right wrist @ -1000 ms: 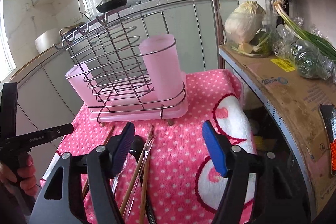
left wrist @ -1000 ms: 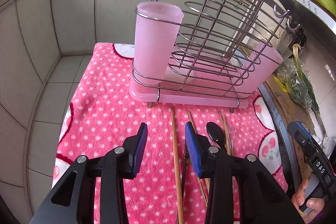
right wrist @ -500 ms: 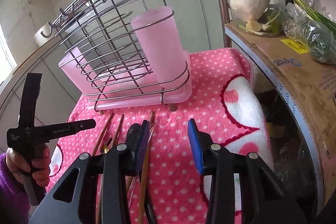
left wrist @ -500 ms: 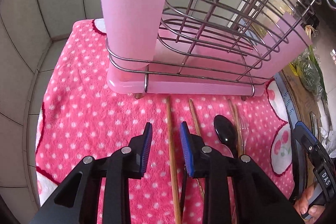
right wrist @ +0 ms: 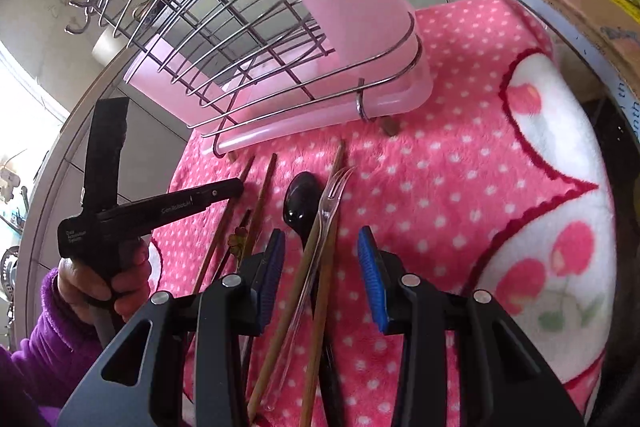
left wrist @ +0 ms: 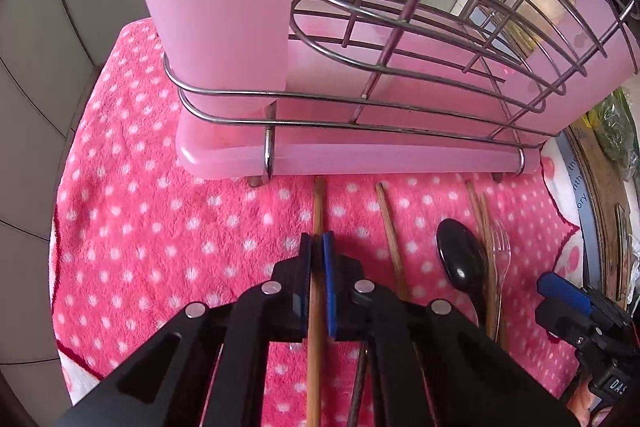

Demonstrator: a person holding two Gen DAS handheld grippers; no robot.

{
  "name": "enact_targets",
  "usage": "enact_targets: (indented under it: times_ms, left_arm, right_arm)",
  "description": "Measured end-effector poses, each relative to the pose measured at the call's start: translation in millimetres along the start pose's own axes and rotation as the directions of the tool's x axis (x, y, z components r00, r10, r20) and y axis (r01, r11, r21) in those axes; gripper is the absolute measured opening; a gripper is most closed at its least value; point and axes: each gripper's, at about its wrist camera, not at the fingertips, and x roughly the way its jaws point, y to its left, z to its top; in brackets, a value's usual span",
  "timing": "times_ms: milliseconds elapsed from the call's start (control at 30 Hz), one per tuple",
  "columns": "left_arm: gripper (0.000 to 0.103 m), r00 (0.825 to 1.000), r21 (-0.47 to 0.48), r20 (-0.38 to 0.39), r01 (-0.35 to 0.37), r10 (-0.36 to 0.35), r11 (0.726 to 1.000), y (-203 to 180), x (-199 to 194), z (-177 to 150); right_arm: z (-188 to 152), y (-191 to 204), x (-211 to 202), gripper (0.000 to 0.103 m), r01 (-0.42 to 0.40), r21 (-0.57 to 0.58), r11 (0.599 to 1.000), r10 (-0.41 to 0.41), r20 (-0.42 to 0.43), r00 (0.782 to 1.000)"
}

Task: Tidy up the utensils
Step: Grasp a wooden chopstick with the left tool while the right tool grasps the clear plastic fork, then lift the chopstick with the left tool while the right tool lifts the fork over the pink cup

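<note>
Left hand-held gripper (left wrist: 317, 247) is closing, pads clenching one chopstick (left wrist: 318, 205) at lower centre of the frame. Right hand-held gripper (right wrist: 320, 259) straddles fork (right wrist: 332, 195) and chopsticks, ungrasped. A thin stick pinched near its end could swivel or slip on lifting.

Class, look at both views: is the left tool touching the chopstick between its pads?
Touching. In the left wrist view, the left tool is closing, pads against the chopstick.
</note>
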Motion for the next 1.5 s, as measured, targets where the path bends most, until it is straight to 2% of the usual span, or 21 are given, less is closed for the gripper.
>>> enact_targets:
  times_ms: [167, 300, 367, 433, 567, 700, 867, 1033, 1200, 1333, 1500]
  left_arm:
    - [0.005, 0.999, -0.008, 0.007, 0.034, -0.034, 0.999, 15, -13, -11]
    - [0.005, 0.999, -0.029, 0.004, 0.051, -0.051, 0.998, 27, -24, -17]
    - [0.005, 0.999, -0.034, -0.008, 0.044, -0.044, 0.998, 33, -24, -18]
    - [0.005, 0.999, -0.037, -0.019, 0.035, -0.036, 0.999, 40, -24, -21]
    - [0.005, 0.998, -0.05, -0.032, 0.043, -0.045, 0.998, 48, -21, -23]
    - [0.006, 0.998, -0.04, -0.041, 0.04, -0.041, 0.998, 48, -21, -23]
    - [0.007, 0.997, -0.017, -0.068, 0.026, -0.027, 1.0, 39, -15, -18]
    - [0.006, 0.998, 0.013, -0.063, 0.017, -0.017, 1.0, 34, -10, -17]
    - [0.005, 0.999, -0.006, -0.024, 0.046, -0.047, 0.999, 38, -29, -23]
    - [0.005, 0.995, -0.003, 0.049, 0.085, -0.085, 0.996, 39, -63, -31]
    - [0.005, 0.972, -0.019, 0.189, 0.143, -0.136, 0.99, 45, -114, -43]
  right_arm:
    - [12, -5, 13, 0.038, -0.017, 0.038, 0.999, 0.018, -0.018, 1.0]
    - [19, -14, 28, 0.038, -0.056, 0.102, 0.993, 0.062, -0.054, 0.997]
    - [21, -17, 36, 0.031, -0.07, 0.131, 0.989, 0.08, -0.069, 0.994]
    - [22, -18, 42, 0.028, -0.073, 0.148, 0.986, 0.085, -0.079, 0.993]
    - [22, -15, 48, 0.014, -0.073, 0.15, 0.986, 0.086, -0.085, 0.993]
    - [22, -14, 51, 0.004, -0.068, 0.149, 0.986, 0.08, -0.072, 0.994]
    - [19, -21, 37, 0.004, -0.081, 0.149, 0.986, 0.091, -0.056, 0.994]
    - [17, -17, 21, 0.004, -0.096, 0.145, 0.985, 0.1, -0.018, 0.995]
    - [16, -8, -3, 0.004, -0.1, 0.107, 0.989, 0.097, 0.034, 0.995]
    - [14, 0, -23, 0.004, -0.089, 0.071, 0.993, 0.083, 0.079, 0.993]
    - [10, 17, -52, 0.004, -0.064, 0.011, 0.998, 0.062, 0.147, 0.987]
